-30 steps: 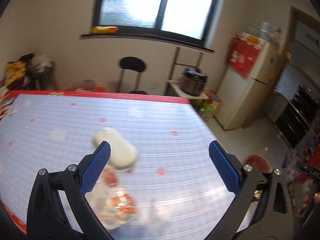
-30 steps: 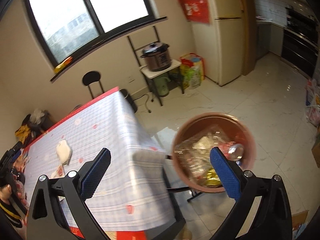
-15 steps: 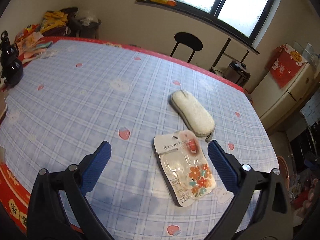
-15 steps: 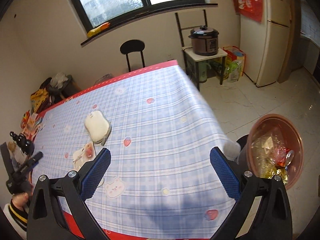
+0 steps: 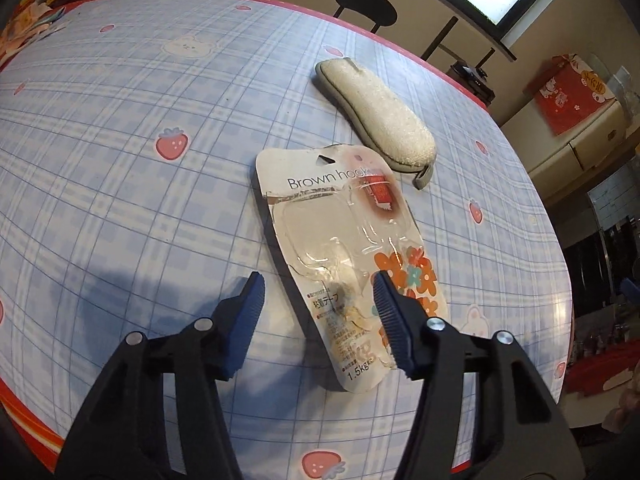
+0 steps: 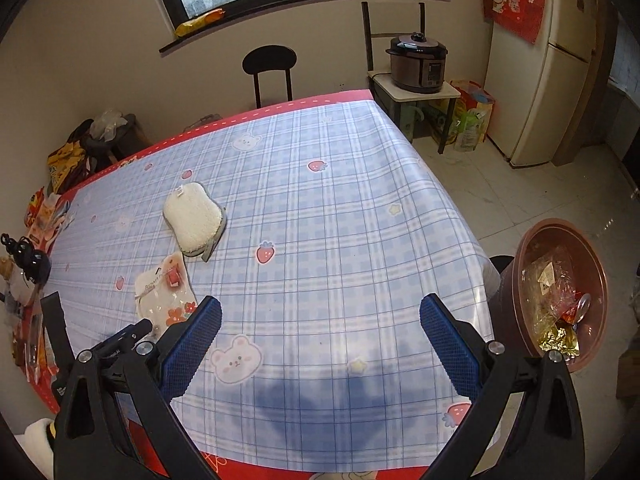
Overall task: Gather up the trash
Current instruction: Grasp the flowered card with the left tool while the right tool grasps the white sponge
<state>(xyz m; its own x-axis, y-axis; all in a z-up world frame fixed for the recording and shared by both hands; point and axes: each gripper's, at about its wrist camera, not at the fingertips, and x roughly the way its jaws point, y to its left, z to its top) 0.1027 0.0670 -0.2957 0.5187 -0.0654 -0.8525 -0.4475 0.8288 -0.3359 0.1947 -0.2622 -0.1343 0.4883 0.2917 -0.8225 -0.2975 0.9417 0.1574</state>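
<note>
Since half a second ago the left gripper (image 5: 318, 296) has come down close over the blister pack (image 5: 344, 252) and its jaws have narrowed, while the right gripper (image 6: 320, 328) has held its place over the near table edge. The pack, an emptied card-and-plastic wrapper, lies flat on the checked tablecloth (image 5: 120, 128), its near end between the left jaws, which stand apart and not yet on it. The left jaw is over bare cloth at 8 o'clock of the pack; the right jaw overlaps the flower print at the pack's 5 o'clock.

Risk (a judgement): the pack lies flush with the cloth, so closing jaws may slide over it, push it away, or pinch the tablecloth with it; the clear bubble may buckle and slip.

Legible print: "Brown hook" near the hang-hole, "1.5kg" at the near end, and small Japanese text too fine to read.

At the pack's 1 o'clock, just beside it, lies a white sponge pad (image 5: 376, 108). In the right wrist view the jaws are wide apart and empty; the brown trash bin (image 6: 560, 292), already holding wrappers, stands on the floor at 3 o'clock.
</note>
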